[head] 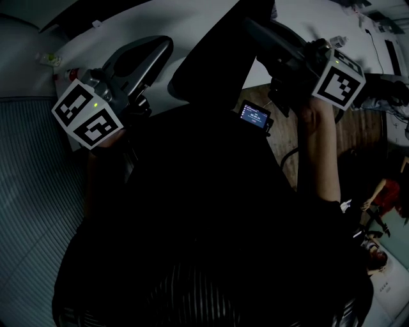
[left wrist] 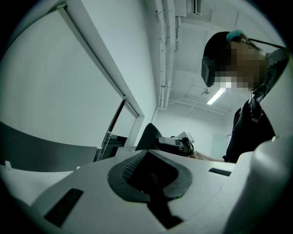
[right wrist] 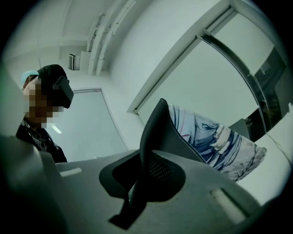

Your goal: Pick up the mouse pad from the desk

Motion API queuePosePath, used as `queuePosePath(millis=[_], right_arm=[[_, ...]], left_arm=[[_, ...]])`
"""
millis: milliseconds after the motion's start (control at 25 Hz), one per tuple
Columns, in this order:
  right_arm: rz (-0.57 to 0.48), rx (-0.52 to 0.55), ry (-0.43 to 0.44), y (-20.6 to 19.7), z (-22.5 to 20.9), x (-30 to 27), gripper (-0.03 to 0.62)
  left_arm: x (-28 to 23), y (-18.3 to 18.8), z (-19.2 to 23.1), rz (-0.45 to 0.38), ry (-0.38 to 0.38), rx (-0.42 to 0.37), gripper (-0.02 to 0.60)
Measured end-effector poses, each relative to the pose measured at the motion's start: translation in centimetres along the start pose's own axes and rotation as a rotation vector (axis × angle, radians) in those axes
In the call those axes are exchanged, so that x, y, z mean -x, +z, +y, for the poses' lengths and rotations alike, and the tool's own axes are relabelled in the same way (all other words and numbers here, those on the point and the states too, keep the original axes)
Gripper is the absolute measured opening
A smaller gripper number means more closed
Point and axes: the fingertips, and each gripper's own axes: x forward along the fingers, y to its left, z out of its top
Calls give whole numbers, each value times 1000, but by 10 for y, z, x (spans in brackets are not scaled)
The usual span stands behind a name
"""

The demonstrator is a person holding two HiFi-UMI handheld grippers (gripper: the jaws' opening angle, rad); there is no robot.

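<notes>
The mouse pad (right wrist: 208, 137) stands on edge in my right gripper (right wrist: 145, 182), which is shut on its corner. Its printed face shows a drawn figure and its black underside (right wrist: 158, 132) curls toward the camera. In the head view the pad (head: 214, 60) hangs as a dark sheet from the right gripper (head: 255, 27), lifted off the white desk (head: 192, 19). My left gripper (head: 160, 46) is held level at the left, apart from the pad. Nothing lies between the left gripper (left wrist: 149, 176) jaws, which stand together. That view also shows the pad (left wrist: 147, 136) and the right gripper (left wrist: 176, 141) ahead.
A small device with a lit screen (head: 255, 116) sits below the right gripper. Cables and gear lie on the desk at the top right (head: 383, 38). Ribbed grey flooring (head: 32, 191) is on the left. A person in red (head: 386, 195) is on the wooden floor at the right.
</notes>
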Motion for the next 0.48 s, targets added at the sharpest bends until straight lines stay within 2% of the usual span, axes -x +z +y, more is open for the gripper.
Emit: queuePosePath(millis=[240, 480], right_arm=[[7, 16, 5, -3, -6, -5, 18], [4, 15, 1, 8, -7, -2, 18]], left_arm=[[5, -7, 7, -12, 5, 8, 9], [6, 8, -11, -8, -8, -24, 9]])
